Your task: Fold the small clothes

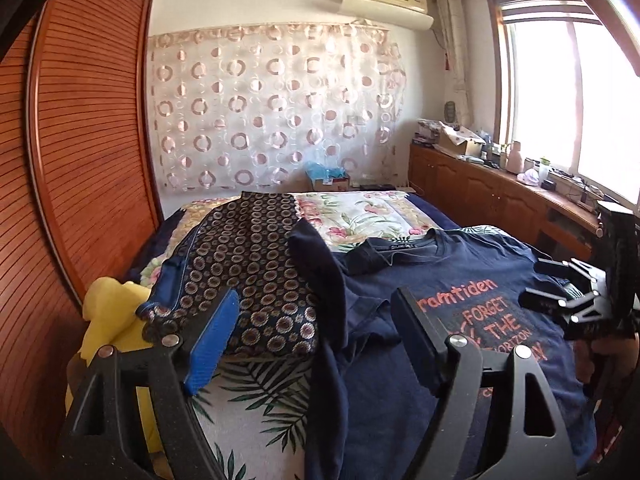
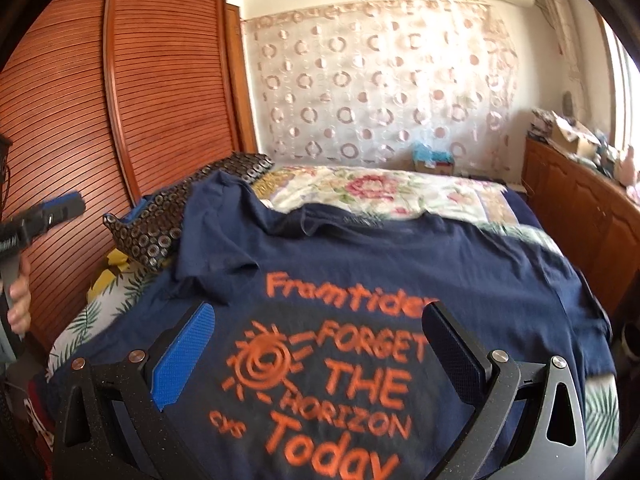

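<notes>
A navy T-shirt (image 1: 460,264) with orange print lies face up on the bed, collar to the far side. Its left sleeve (image 1: 316,256) is draped up over a dark ring-patterned cushion (image 1: 248,260). My left gripper (image 1: 316,312) stands open over that sleeve, and the pads do not press on the cloth. My right gripper (image 2: 318,320) is open above the printed chest of the T-shirt (image 2: 400,256), with nothing between its fingers. It also shows as the right gripper (image 1: 536,284) at the shirt's right side. At the left edge of the right wrist view, one blue-padded finger (image 2: 64,205) of the left gripper shows, held by a hand (image 2: 18,300).
The floral bedspread (image 1: 360,216) covers the bed. A louvred wooden wardrobe (image 1: 88,160) stands close on the left and a cluttered wooden sideboard (image 1: 480,184) on the right under the window. A yellow cloth (image 1: 108,312) lies beside the cushion. A box (image 1: 328,180) sits at the bed's far end.
</notes>
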Motion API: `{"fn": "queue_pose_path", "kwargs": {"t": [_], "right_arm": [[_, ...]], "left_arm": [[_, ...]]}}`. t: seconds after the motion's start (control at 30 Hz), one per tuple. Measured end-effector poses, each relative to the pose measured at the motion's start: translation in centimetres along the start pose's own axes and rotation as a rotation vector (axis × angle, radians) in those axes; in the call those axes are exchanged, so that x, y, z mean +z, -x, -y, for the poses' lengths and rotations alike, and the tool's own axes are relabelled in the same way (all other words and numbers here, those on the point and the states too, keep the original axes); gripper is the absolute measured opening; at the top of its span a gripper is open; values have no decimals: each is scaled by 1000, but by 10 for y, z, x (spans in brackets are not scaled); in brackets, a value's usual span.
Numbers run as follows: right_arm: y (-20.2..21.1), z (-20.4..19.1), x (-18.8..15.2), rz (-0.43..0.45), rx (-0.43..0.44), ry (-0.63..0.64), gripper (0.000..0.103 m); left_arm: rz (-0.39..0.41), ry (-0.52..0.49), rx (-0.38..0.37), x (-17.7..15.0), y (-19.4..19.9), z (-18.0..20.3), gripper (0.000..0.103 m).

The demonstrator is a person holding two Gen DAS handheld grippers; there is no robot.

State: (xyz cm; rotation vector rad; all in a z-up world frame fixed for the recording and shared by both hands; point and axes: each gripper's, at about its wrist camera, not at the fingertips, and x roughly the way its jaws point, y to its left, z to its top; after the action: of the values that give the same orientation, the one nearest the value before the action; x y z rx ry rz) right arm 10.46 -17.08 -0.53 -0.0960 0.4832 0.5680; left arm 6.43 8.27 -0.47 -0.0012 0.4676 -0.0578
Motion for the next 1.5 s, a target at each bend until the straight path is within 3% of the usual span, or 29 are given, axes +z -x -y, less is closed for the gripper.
{"fn": "queue_pose_path", "kwargs": {"t": [0.2, 0.37, 0.47, 0.57, 0.7, 0.77, 0.8, 0.93, 1.0, 1.2, 1.33, 1.4, 1.43, 1.5], "right_arm": [[-31, -23, 23, 43, 35, 72, 99], [-73, -44, 36, -10, 146, 87, 95], [-110, -56, 42, -84, 217, 81, 82], [-141, -67, 45, -137, 259, 88, 59], [-181, -78, 47, -200, 303, 83, 49], [-198, -80, 49, -227, 331, 81, 38], [-206, -77, 51, -237, 330, 86, 36], [-228, -76, 61, -284, 315, 130, 9], [-236, -71, 65, -290, 311, 141, 3], [-246, -40, 103, -225, 198, 127, 3], [-265, -17, 135, -200, 0, 136, 3], [-275, -11, 146, -200, -38, 129, 24], [-279, -11, 148, -212, -33, 128, 40], [-281, -16, 147, -227, -15, 136, 44]], "left_arm": [[-14, 35, 14, -10, 2, -6, 79], [-27, 52, 29, -21, 5, -11, 79], [-37, 64, 33, -25, 5, -16, 79], [-45, 77, 36, -31, 4, -20, 79], [-55, 83, 38, -39, 3, -24, 79], [-59, 87, 34, -41, 3, -26, 79], [-61, 88, 34, -43, 2, -26, 79], [-66, 89, 31, -45, 2, -26, 79], [-67, 89, 30, -46, 2, -26, 79], [-75, 96, 24, -49, 2, -26, 79], [-83, 93, 22, -50, -1, -24, 79], [-84, 89, 18, -50, -1, -22, 79], [-85, 86, 17, -50, -2, -21, 79], [-89, 80, 14, -50, -4, -18, 79]]}}
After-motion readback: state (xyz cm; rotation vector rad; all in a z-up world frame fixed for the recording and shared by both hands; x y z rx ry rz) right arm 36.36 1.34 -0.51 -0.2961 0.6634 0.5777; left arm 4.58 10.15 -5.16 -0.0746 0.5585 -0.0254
